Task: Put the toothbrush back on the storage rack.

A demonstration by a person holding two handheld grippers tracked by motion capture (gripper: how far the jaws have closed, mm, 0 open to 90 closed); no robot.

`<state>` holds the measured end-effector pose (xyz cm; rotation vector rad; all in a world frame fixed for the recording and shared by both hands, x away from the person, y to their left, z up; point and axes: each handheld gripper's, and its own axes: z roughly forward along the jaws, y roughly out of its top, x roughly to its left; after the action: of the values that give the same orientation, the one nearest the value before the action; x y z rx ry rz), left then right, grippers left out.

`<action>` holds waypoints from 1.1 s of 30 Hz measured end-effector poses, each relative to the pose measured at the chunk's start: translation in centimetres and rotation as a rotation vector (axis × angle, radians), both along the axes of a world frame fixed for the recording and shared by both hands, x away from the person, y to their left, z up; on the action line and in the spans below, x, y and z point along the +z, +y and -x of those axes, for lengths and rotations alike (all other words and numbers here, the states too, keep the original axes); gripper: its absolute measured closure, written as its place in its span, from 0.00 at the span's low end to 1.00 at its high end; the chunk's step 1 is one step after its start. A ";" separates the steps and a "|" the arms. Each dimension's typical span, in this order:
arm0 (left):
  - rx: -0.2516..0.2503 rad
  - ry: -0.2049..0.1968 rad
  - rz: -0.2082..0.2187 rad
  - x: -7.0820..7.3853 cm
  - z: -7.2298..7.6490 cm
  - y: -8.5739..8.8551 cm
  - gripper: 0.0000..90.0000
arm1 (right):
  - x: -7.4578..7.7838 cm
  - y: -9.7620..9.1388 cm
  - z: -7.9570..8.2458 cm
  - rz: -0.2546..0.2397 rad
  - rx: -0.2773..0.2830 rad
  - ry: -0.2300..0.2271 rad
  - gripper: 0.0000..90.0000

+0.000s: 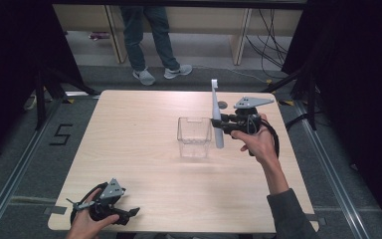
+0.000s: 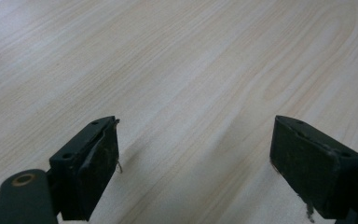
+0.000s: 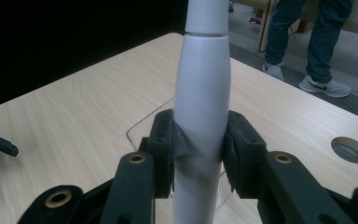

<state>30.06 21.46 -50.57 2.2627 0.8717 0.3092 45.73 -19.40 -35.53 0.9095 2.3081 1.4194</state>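
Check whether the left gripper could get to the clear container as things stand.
Probably yes: the left gripper is open and empty, with bare table between it and the clear container; the toothbrush hangs on the far side.

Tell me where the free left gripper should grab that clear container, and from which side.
Judging by its open top and thin upright walls, pinch the near wall of the clear container at the rim, coming from above. The left gripper is open; the toothbrush crowds the right side.

Hand-held gripper (image 3: 200,154) around white, perhaps toothbrush, handle (image 3: 203,93)

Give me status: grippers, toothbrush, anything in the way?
Right gripper shut on toothbrush, held upright beside clear box. Left gripper open, low over table. Nothing between brush and box.
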 end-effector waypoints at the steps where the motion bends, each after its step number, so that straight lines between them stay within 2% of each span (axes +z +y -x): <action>1: 0.000 0.000 0.000 0.0 0.0 0.0 0.17 | 0.0 0.0 0.0 0.000 0.000 0.000 0.74; 2: -0.001 -0.001 0.000 0.0 0.0 0.0 0.17 | 0.1 0.2 -0.2 -0.005 0.000 -0.011 0.74; 7: -0.001 0.001 0.002 0.0 0.0 0.0 0.17 | 0.9 0.7 -0.6 -0.023 0.012 -0.012 0.74; 8: -0.001 0.000 -0.001 0.0 0.0 0.0 0.17 | 1.0 0.8 -0.7 -0.027 -0.001 -0.027 0.74; 10: -0.002 -0.001 0.001 0.0 0.0 0.0 0.17 | 1.3 1.0 -0.9 -0.013 0.008 -0.029 0.74; 11: -0.007 -0.001 -0.009 0.1 0.0 0.1 0.17 | 1.3 1.3 -1.0 -0.026 0.003 -0.016 0.74; 13: -0.004 -0.002 -0.005 0.1 0.0 0.0 0.17 | 1.5 1.4 -1.1 -0.016 0.008 -0.023 0.74; 15: -0.005 -0.001 -0.007 0.1 0.0 0.0 0.17 | 1.6 1.8 -1.4 -0.027 0.012 -0.037 0.74; 16: -0.006 -0.003 -0.006 0.1 0.0 0.0 0.17 | 1.8 2.2 -1.6 -0.016 0.020 -0.016 0.74; 20: 0.001 -0.002 0.003 0.1 0.1 0.0 0.17 | 1.8 2.9 -2.1 -0.013 0.019 -0.013 0.74; 22: -0.001 -0.003 0.001 0.1 0.1 0.0 0.17 | 1.7 3.6 -2.7 0.008 0.018 -0.021 0.74; 24: -0.001 -0.003 0.001 0.1 0.1 0.0 0.17 | 1.5 4.1 -2.9 0.009 0.018 0.010 0.74; 31: -0.003 -0.003 0.002 0.1 0.1 0.0 0.17 | 0.7 5.0 -3.9 0.038 0.027 0.008 0.74; 32: -0.005 -0.004 0.001 0.1 0.1 0.0 0.17 | 0.5 5.3 -4.1 0.037 0.021 0.029 0.74; 33: -0.005 -0.004 0.001 0.1 0.1 0.0 0.17 | 0.5 5.3 -4.1 0.037 0.021 0.029 0.74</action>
<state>30.01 21.49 -50.46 2.2627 0.8643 0.3107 49.80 -14.15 -35.01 0.9032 2.3636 1.3762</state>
